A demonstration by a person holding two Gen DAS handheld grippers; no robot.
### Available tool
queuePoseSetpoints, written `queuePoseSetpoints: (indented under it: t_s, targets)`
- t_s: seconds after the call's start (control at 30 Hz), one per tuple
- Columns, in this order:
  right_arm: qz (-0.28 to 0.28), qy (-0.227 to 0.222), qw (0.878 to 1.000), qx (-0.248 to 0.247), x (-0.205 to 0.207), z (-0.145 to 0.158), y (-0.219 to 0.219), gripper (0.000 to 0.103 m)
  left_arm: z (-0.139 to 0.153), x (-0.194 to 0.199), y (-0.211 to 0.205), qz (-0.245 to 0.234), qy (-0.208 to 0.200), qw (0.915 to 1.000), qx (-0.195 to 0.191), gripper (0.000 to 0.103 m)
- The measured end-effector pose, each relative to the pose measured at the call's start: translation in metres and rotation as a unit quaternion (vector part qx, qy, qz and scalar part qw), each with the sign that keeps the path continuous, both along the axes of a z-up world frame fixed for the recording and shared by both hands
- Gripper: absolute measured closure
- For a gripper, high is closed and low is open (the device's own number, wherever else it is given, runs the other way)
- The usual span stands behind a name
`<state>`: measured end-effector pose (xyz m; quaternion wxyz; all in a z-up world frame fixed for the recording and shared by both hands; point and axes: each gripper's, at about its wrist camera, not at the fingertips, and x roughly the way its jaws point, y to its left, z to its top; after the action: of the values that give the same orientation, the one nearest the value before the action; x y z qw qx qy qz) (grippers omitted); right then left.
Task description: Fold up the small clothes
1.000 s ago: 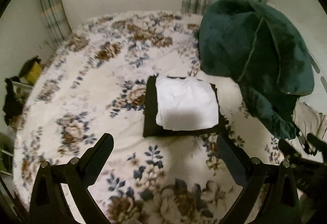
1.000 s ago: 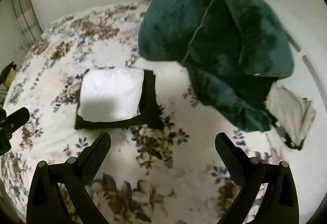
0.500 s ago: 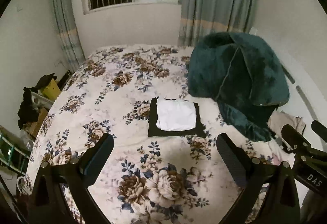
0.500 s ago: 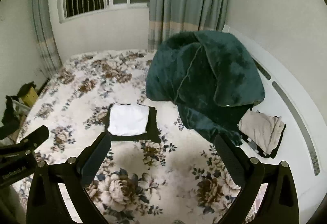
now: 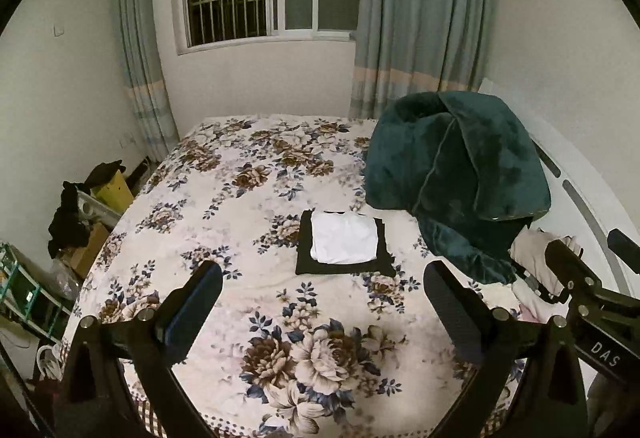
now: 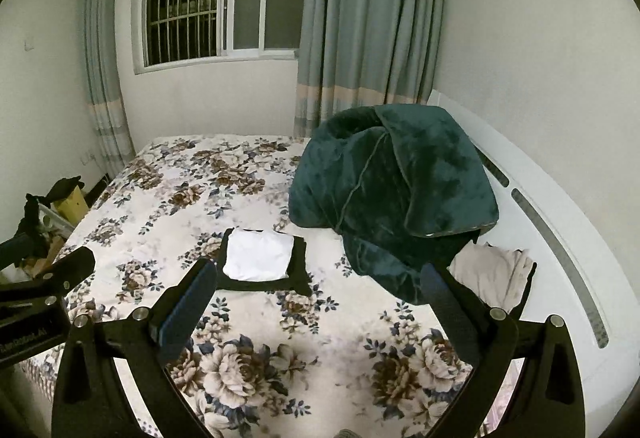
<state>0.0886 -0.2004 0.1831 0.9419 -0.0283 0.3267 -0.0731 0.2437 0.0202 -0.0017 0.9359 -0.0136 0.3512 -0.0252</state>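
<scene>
A folded white garment [image 5: 345, 242] lies on a folded black garment [image 5: 304, 262] in the middle of the floral bed [image 5: 224, 206]; the stack also shows in the right wrist view [image 6: 258, 254]. My left gripper [image 5: 323, 302] is open and empty, held well back from the stack over the bed's near part. My right gripper [image 6: 320, 298] is open and empty, also well back. Each gripper shows at the other view's edge. A beige and black pile of clothes [image 6: 490, 274] lies at the bed's right side.
A big dark green plush blanket [image 5: 456, 182] is heaped on the right of the bed by the white headboard [image 6: 560, 238]. Boxes and dark clothes [image 5: 76, 214] stand on the floor at left. Window and curtains are behind the bed.
Both grippers have pulled far back and up from the stack, so the whole bed, window and walls now show. The stack has not moved.
</scene>
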Motion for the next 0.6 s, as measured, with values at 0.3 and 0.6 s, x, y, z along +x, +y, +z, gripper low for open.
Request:
queuePoseSetpoints:
  t_s: [0.3,0.6]
  targets:
    - [0.003,0.0,1.0,0.0,-0.002,0.001,-0.004,0.0,0.007,-0.01,0.002,0.017,-0.012,0.9997,-0.007,0.0]
    - [0.008,-0.001,1.0,0.004,0.004,0.001,-0.007,0.0,0.01,-0.014,0.003,0.026,-0.02,0.9995,-0.001,0.0]
